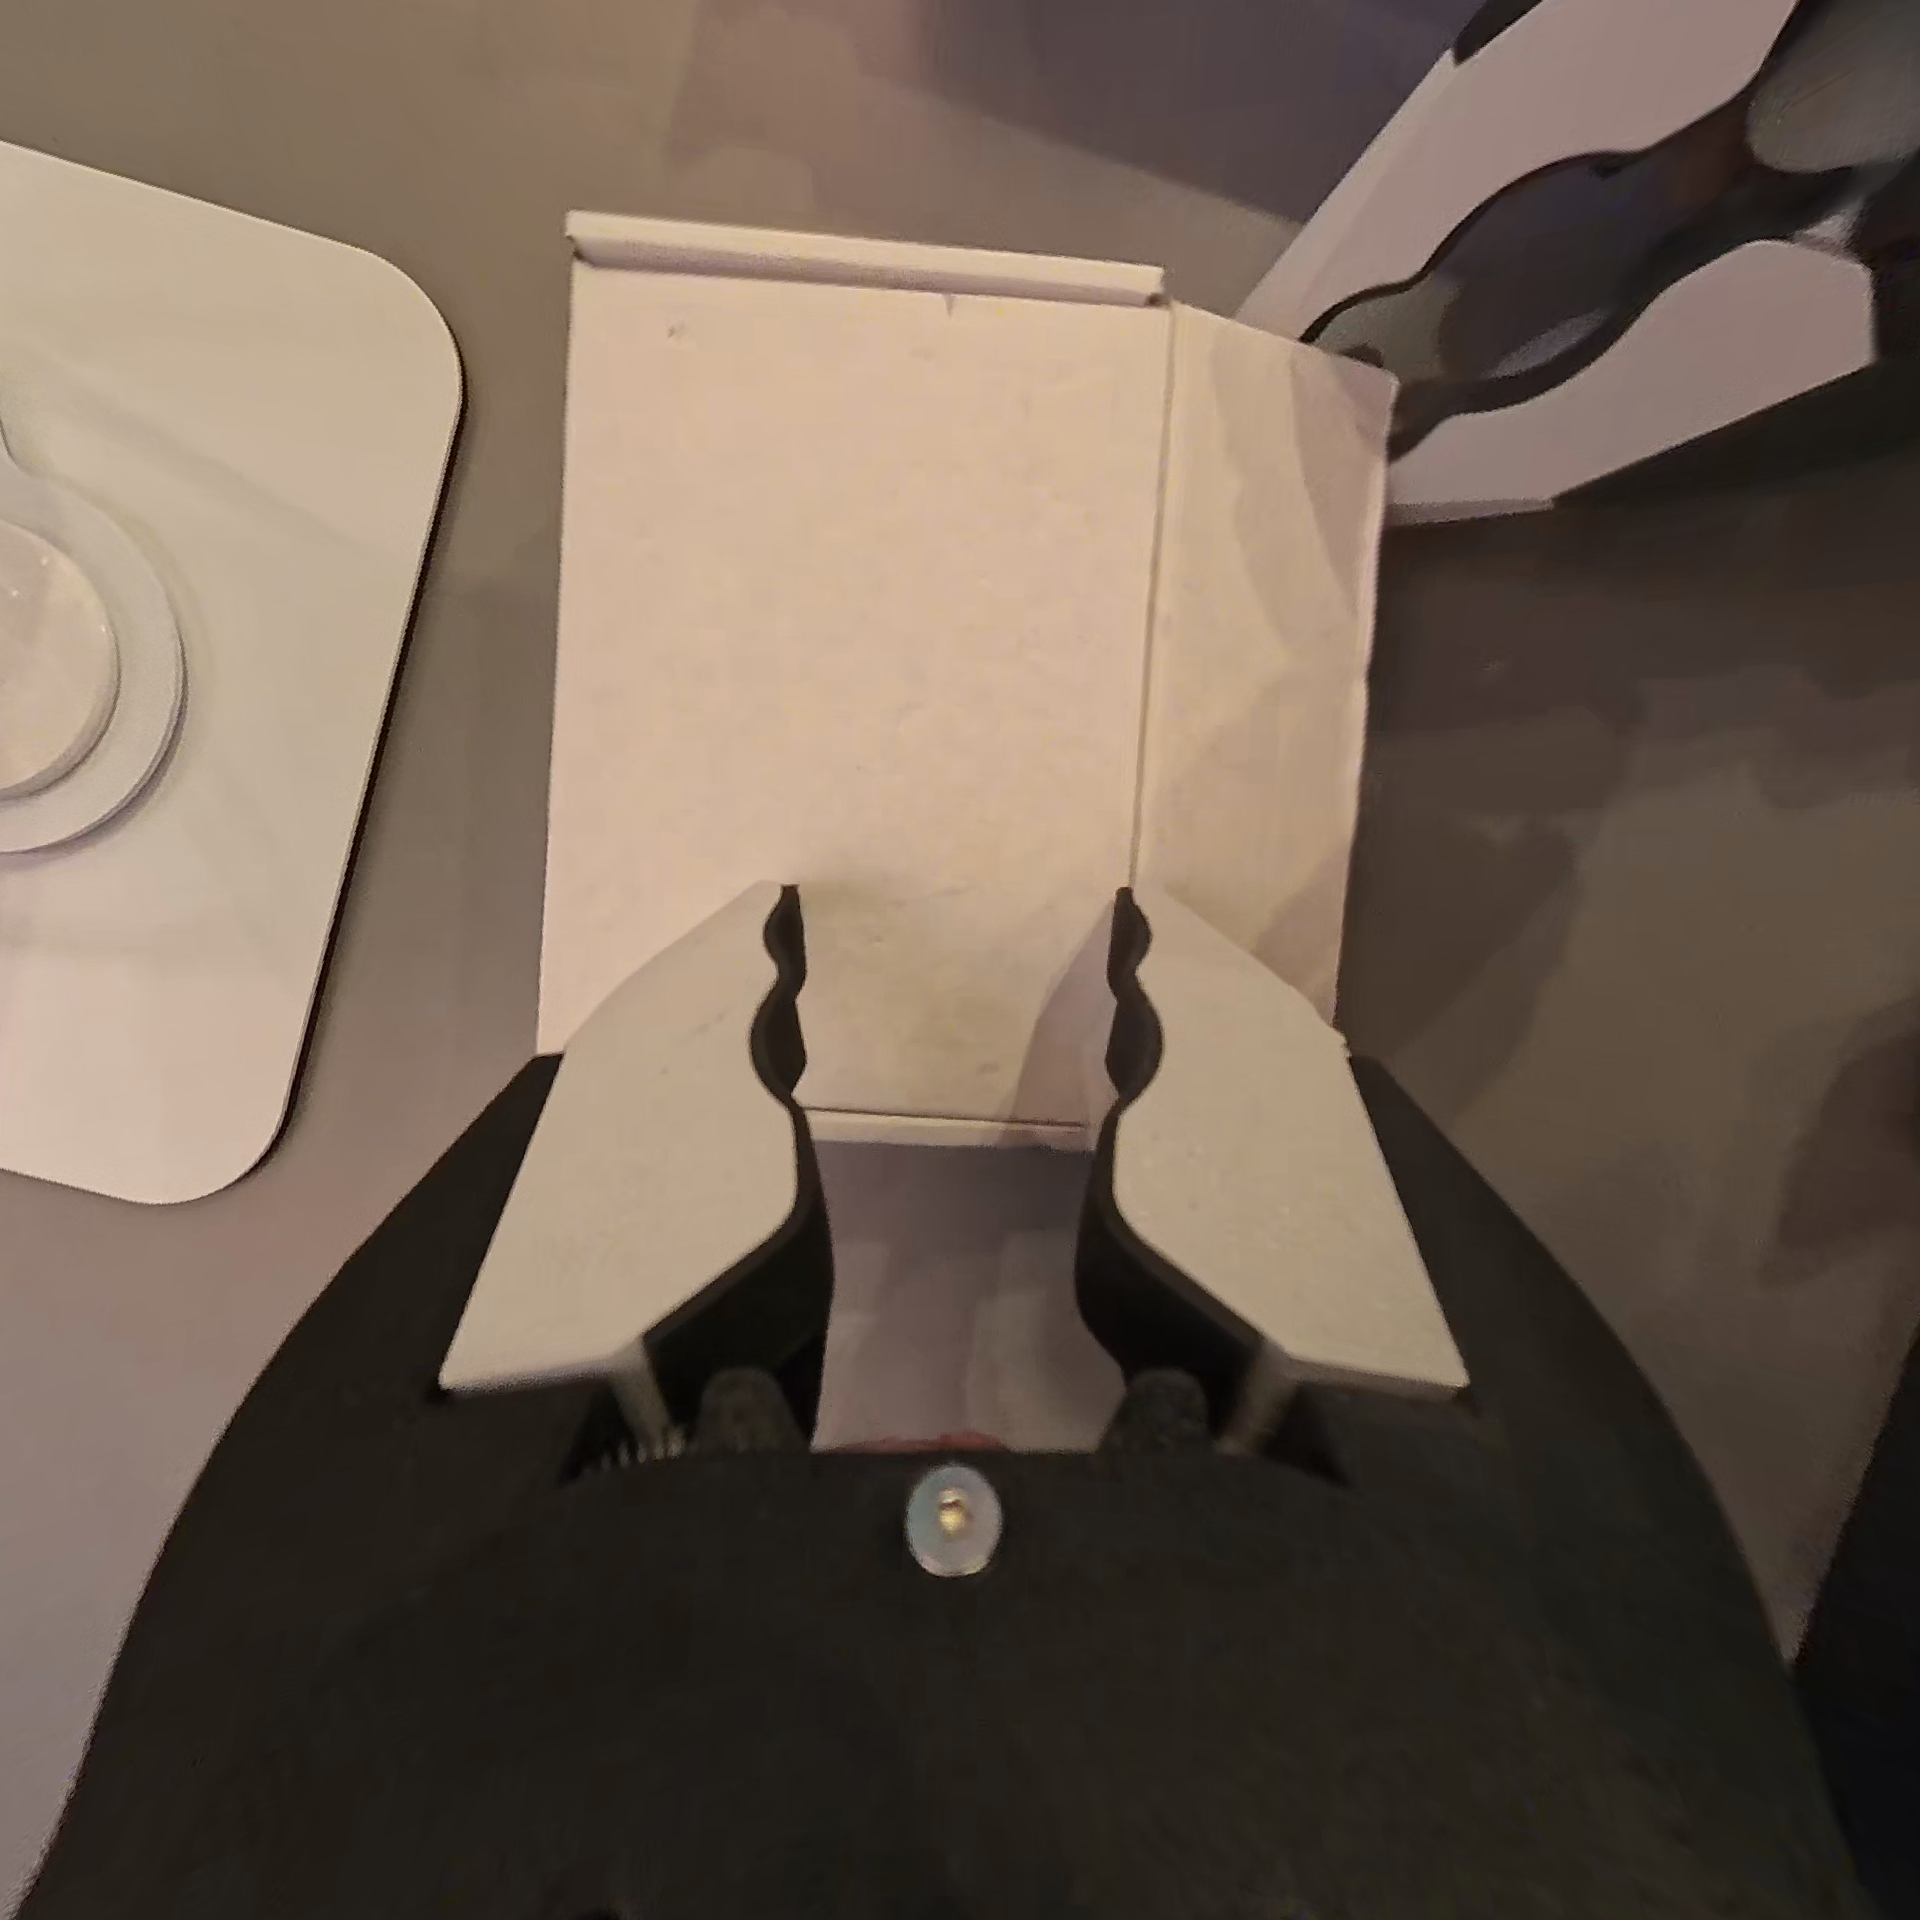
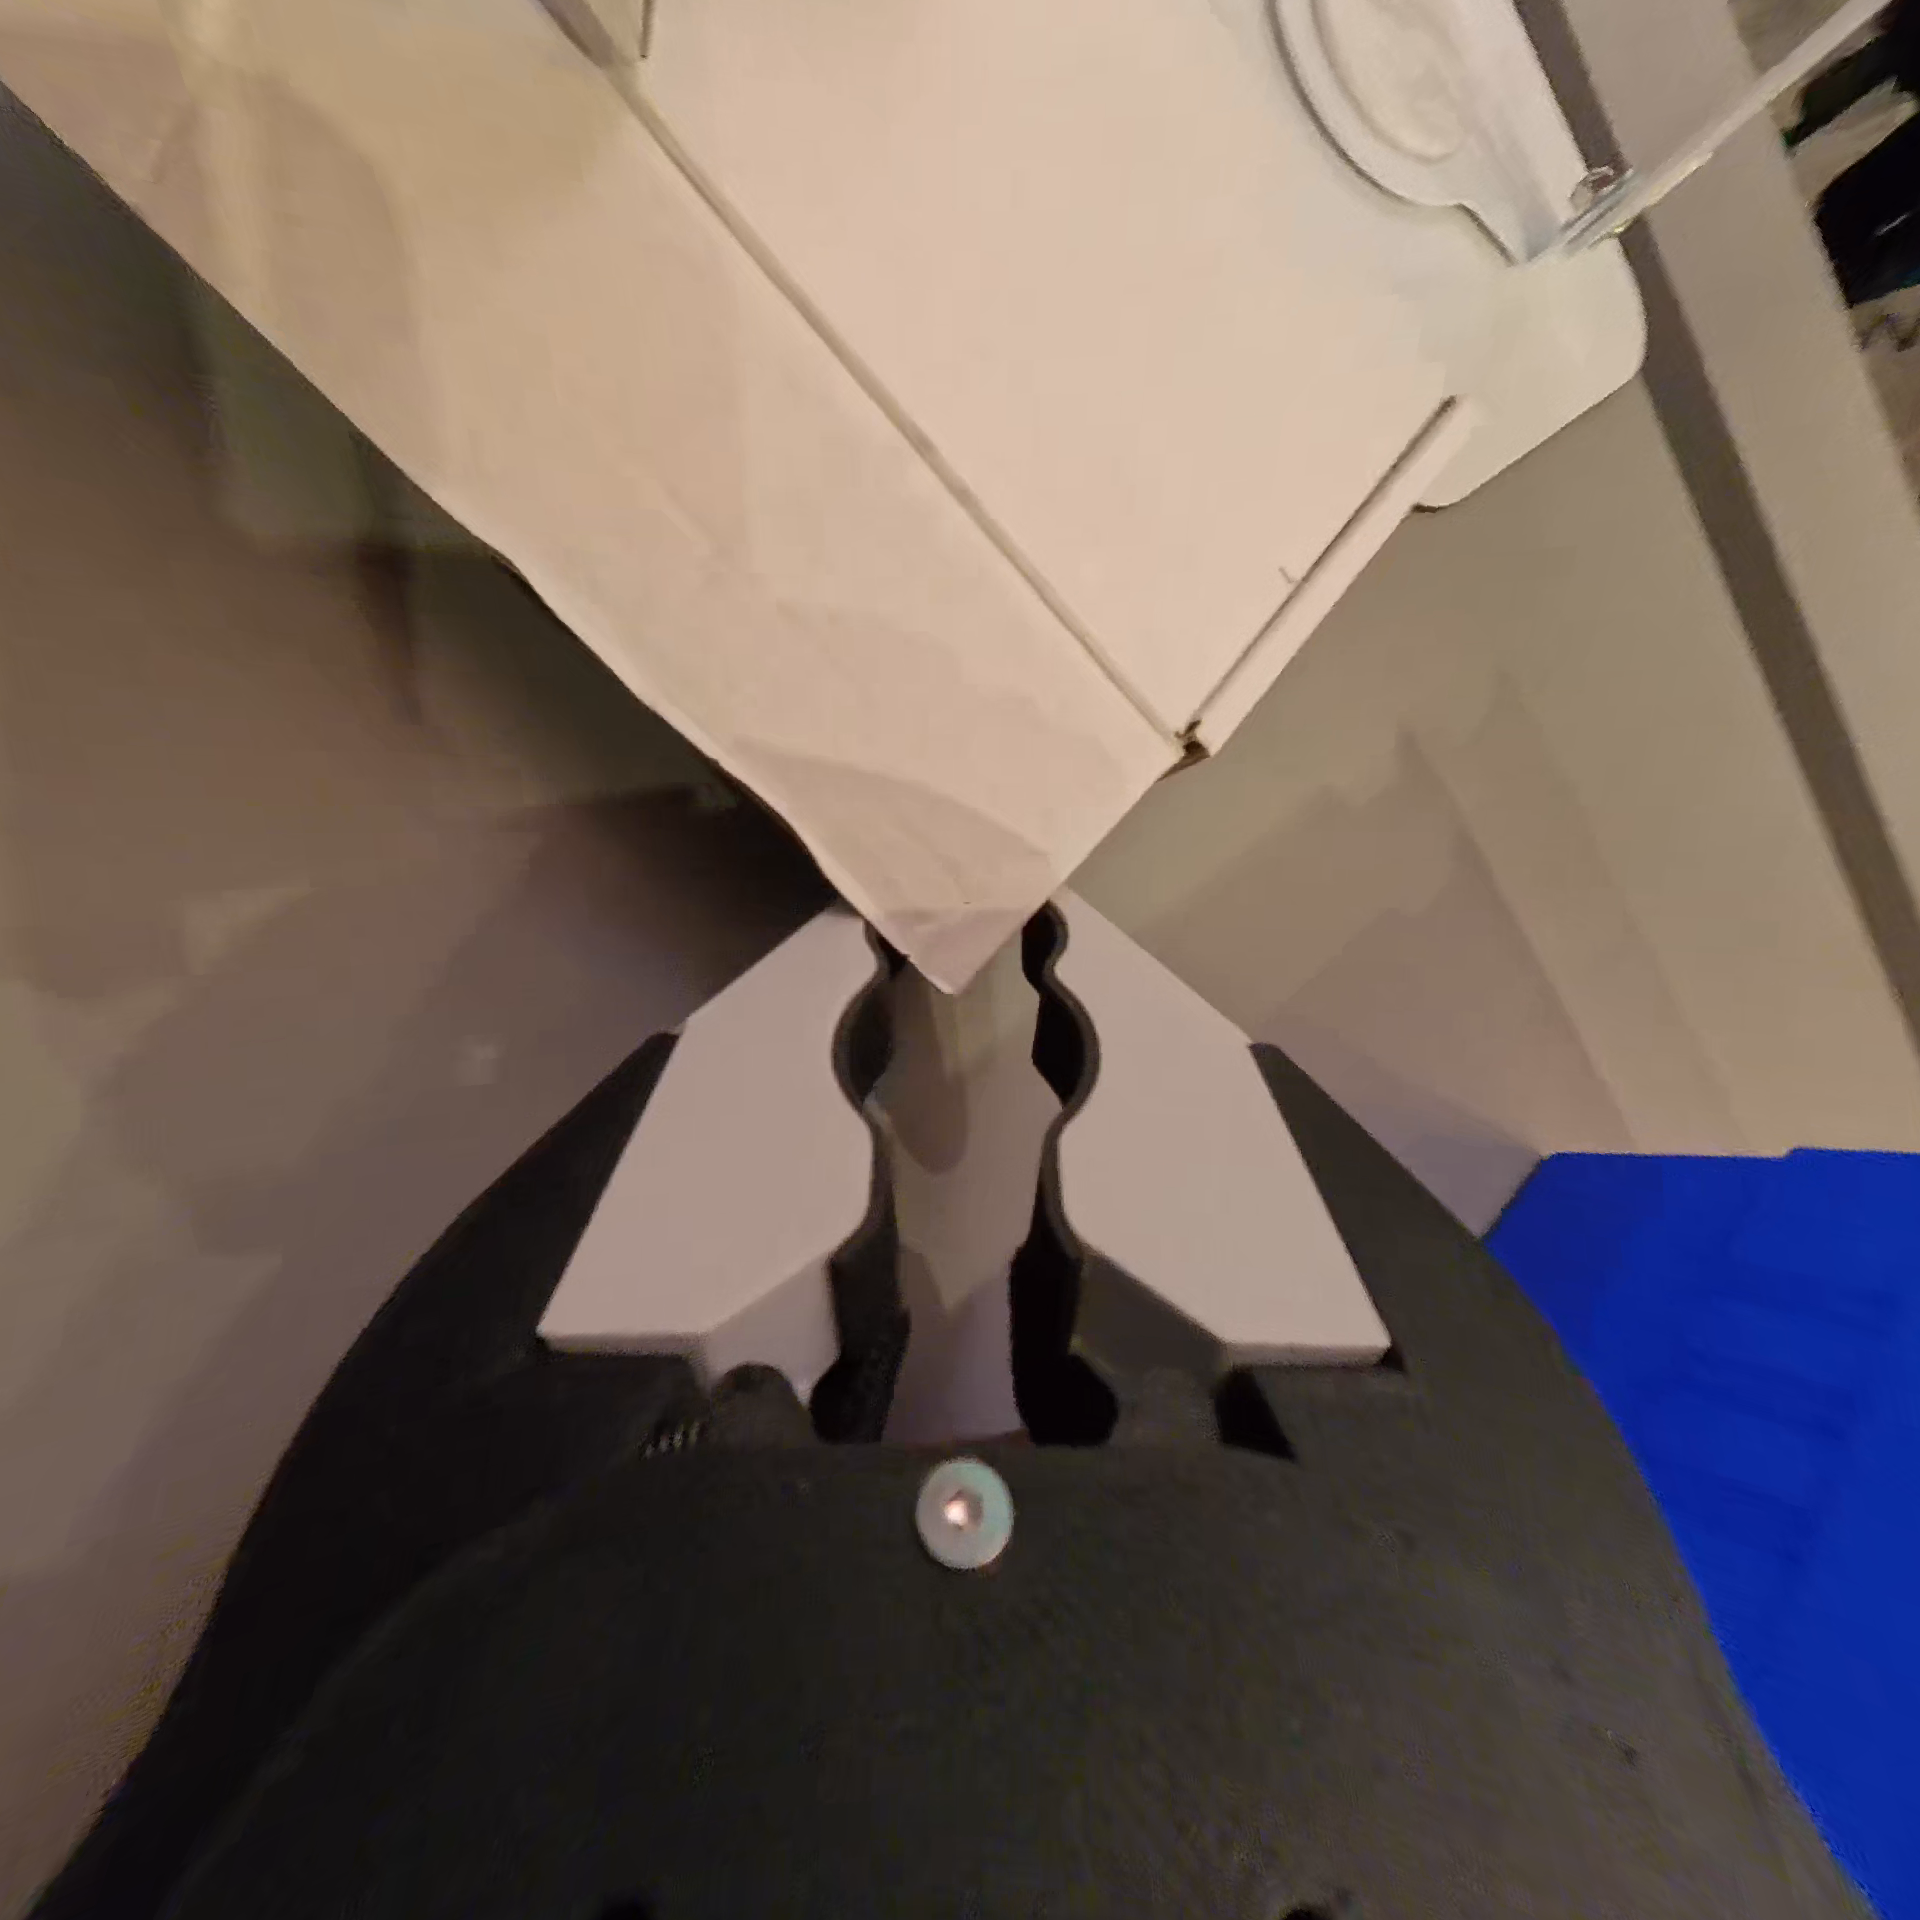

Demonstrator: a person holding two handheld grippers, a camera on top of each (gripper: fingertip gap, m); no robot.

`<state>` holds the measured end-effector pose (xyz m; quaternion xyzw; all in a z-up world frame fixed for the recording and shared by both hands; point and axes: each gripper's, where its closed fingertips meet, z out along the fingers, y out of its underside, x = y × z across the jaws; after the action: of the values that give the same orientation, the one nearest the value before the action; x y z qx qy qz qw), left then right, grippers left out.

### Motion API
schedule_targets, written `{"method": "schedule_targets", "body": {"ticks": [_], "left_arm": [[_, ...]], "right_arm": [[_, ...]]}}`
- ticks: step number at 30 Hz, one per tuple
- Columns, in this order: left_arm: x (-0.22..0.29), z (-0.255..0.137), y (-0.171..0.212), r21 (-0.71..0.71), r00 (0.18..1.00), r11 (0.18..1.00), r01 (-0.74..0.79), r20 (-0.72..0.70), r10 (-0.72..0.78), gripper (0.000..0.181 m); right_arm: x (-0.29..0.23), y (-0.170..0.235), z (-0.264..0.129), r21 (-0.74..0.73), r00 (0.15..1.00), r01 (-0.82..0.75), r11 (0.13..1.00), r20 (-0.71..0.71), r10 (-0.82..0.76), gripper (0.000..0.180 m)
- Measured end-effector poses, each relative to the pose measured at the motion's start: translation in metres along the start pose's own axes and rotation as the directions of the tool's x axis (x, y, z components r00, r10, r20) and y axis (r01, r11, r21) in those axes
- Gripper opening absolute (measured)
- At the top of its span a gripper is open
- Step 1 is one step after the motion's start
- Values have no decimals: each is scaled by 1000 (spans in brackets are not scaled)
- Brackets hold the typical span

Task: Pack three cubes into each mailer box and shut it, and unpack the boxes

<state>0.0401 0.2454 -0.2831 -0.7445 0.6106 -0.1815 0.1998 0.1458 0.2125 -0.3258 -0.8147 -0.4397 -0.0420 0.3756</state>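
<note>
A white mailer box [image 1: 862, 644] lies on the grey table with its lid down, and a side flap [image 1: 1257, 623] sticks out on its right. My left gripper [image 1: 956, 899] is open and empty over the near edge of the lid. My right gripper [image 1: 1361, 364] is at the flap's far right corner. In the right wrist view the box [image 2: 1091, 364] fills the top, and the corner of the flap [image 2: 779, 675] pokes between the open fingers of my right gripper [image 2: 954, 925]. The fingers do not clamp it. No cube inside the box shows.
A white square base plate [image 1: 208, 727] with a round boss lies left of the box; it also shows in the right wrist view [image 2: 1455, 208] behind the box. A blue object [image 2: 1714, 1403] sits at the right edge of the right wrist view. Grey table [image 1: 1610, 831] surrounds the box.
</note>
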Motion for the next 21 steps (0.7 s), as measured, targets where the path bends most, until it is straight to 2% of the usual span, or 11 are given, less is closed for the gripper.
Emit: {"method": "schedule_targets", "body": {"ticks": [3, 6, 19, 21], "left_arm": [[-2, 0, 1, 1, 1000, 1000, 12, 4, -12, 55], [-3, -1, 1, -2, 1000, 1000, 15, 11, -15, 55], [-3, -1, 2, -4, 1000, 1000, 10, 13, -10, 55], [-3, -1, 2, 0, 1000, 1000, 7, 15, -7, 55]], "right_arm": [[6, 0, 2, 11, 999, 15, 1000, -50, -15, 15], [13, 4, 0, -3, 996, 19, 1000, -87, -19, 1], [19, 5, 7, 24, 996, -55, 998, -72, 57, 8], [20, 7, 7, 23, 995, -79, 997, -61, 80, 2]]}}
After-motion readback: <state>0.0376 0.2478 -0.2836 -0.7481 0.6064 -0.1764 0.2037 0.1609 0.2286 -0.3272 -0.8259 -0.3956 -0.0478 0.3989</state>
